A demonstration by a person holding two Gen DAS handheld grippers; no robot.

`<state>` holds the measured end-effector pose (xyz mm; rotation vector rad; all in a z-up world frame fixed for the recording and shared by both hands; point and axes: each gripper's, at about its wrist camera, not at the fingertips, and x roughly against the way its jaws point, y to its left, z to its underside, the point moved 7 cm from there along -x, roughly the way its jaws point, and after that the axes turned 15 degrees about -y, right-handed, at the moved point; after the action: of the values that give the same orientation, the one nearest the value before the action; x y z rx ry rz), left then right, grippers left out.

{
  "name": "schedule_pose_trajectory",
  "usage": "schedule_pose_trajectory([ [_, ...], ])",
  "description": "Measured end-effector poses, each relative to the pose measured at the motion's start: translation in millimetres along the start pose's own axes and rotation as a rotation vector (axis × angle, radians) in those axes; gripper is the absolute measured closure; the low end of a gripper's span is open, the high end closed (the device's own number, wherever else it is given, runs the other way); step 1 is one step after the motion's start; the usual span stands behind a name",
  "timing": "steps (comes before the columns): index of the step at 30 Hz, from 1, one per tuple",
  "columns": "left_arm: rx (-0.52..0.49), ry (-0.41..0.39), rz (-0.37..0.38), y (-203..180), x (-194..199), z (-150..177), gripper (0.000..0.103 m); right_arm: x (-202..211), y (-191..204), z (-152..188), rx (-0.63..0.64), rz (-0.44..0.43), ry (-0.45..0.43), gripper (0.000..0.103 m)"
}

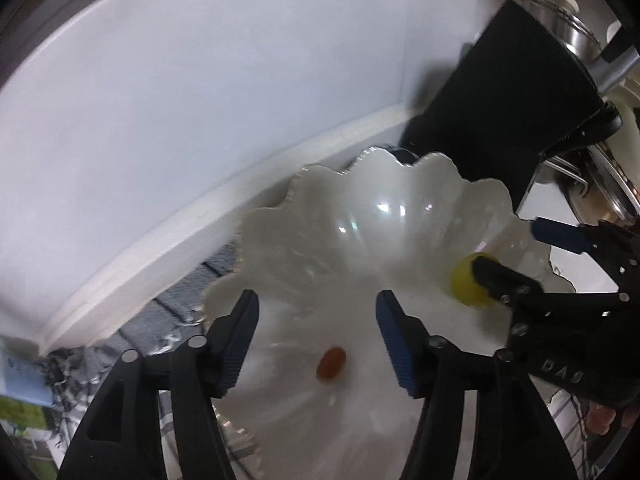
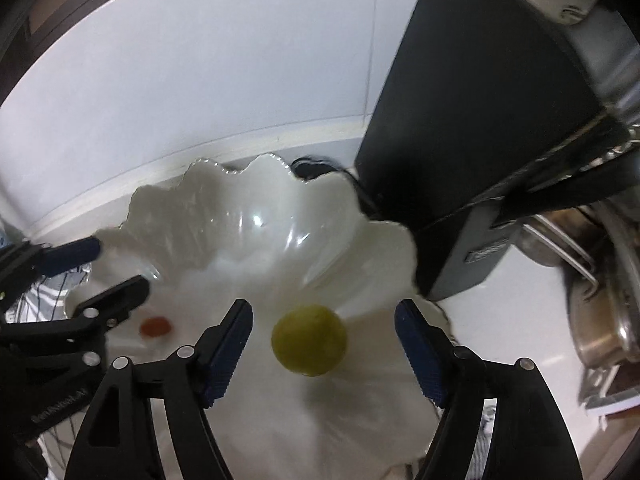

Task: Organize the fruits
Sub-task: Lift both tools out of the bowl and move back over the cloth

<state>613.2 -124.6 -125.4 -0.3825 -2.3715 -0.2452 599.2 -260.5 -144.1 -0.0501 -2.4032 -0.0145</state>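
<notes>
A white bowl (image 1: pixel 360 232) with a wavy, scalloped rim stands on the worktop close to the back edge, where a pale upstand meets the white wall (image 1: pixel 200 100). Both grippers hang over its hollow, pointing steeply down. The left gripper (image 1: pixel 318 340) has its jaws spread apart with nothing between the blue pads; below the gap, on the bowl's floor, lies a small reddish-orange fruit (image 1: pixel 331 363), touched by neither pad. The right gripper (image 2: pixel 324 344) is likewise spread wide, and a round yellow-green fruit (image 2: pixel 309 341) sits in the bowl between its two fingers, clear of both pads. In the right wrist view the small red fruit lies to the left of the yellow-green one, well apart from it, with the left gripper's dark fingertips (image 2: pixel 120 296) just beside it. In the left wrist view the right gripper's near finger partly covers the yellow-green fruit towards the bowl's right side. A black box-like appliance (image 2: pixel 460 128) stands just behind the bowl's right rim, near the wall, and shiny steel pots (image 2: pixel 600 288) stand further right. A grey patterned cloth (image 1: pixel 168 320) lies on the worktop beside the bowl's left rim.
</notes>
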Motion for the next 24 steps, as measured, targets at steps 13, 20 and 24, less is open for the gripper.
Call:
schedule_pose_trajectory([
  [13, -0.019, -0.134, -0.122, 13.7, 81.2, 4.0, 0.026, 88.3, 2.8, 5.9, -0.019, 0.004, -0.112, 0.028],
  [20, -0.042, -0.244, -0.166, 13.7, 135.6, 17.7, 0.019, 138.8, 11.3, 19.5, -0.020, 0.002, -0.179, 0.028],
  [24, -0.043, -0.273, -0.175, 12.2, 161.4, 32.7, 0.018, 165.1, 16.1, 33.2, -0.019, -0.006, -0.203, 0.028],
])
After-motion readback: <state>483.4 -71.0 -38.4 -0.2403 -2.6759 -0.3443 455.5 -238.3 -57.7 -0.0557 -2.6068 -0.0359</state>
